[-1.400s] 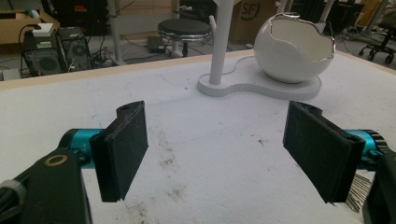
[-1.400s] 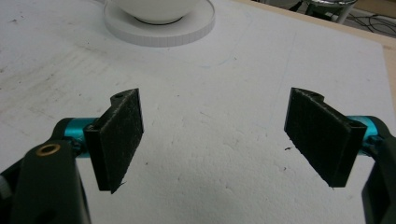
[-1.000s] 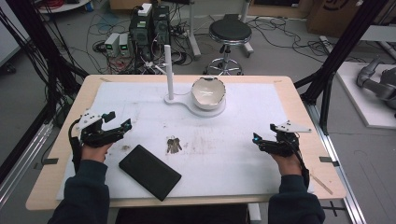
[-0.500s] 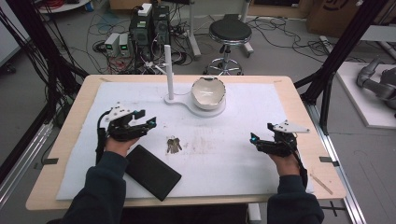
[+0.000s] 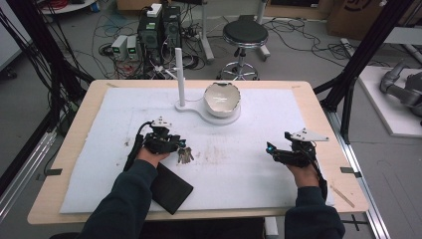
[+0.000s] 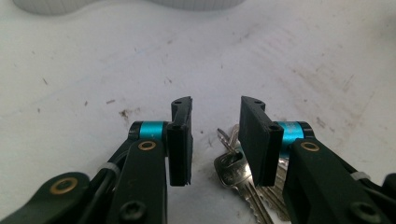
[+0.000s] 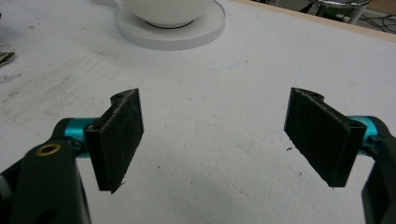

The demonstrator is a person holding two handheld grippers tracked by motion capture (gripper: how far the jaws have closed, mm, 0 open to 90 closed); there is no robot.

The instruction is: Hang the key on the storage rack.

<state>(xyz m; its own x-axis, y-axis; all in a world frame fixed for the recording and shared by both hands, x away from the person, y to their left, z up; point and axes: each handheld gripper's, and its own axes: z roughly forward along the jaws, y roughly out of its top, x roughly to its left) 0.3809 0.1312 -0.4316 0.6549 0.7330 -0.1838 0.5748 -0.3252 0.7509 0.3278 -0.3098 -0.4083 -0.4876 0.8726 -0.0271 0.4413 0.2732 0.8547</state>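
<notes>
On the white counter (image 5: 298, 114) you had set your left gripper (image 6: 215, 135) over the keys (image 6: 233, 172), its fingers narrowing but not yet clamped, ready to pinch, while your right gripper (image 7: 215, 135) waited spread wide.

Both sleeves (image 5: 127, 204) are dark navy. The left gripper (image 6: 215, 135) and right gripper (image 7: 215, 135) are black, with flat black fingers (image 6: 257, 140), teal collars, brass rivets and small black screws. A grey three-cornered plate (image 5: 308, 135) tops each, and a black cable (image 5: 133, 147) trails back.
</notes>
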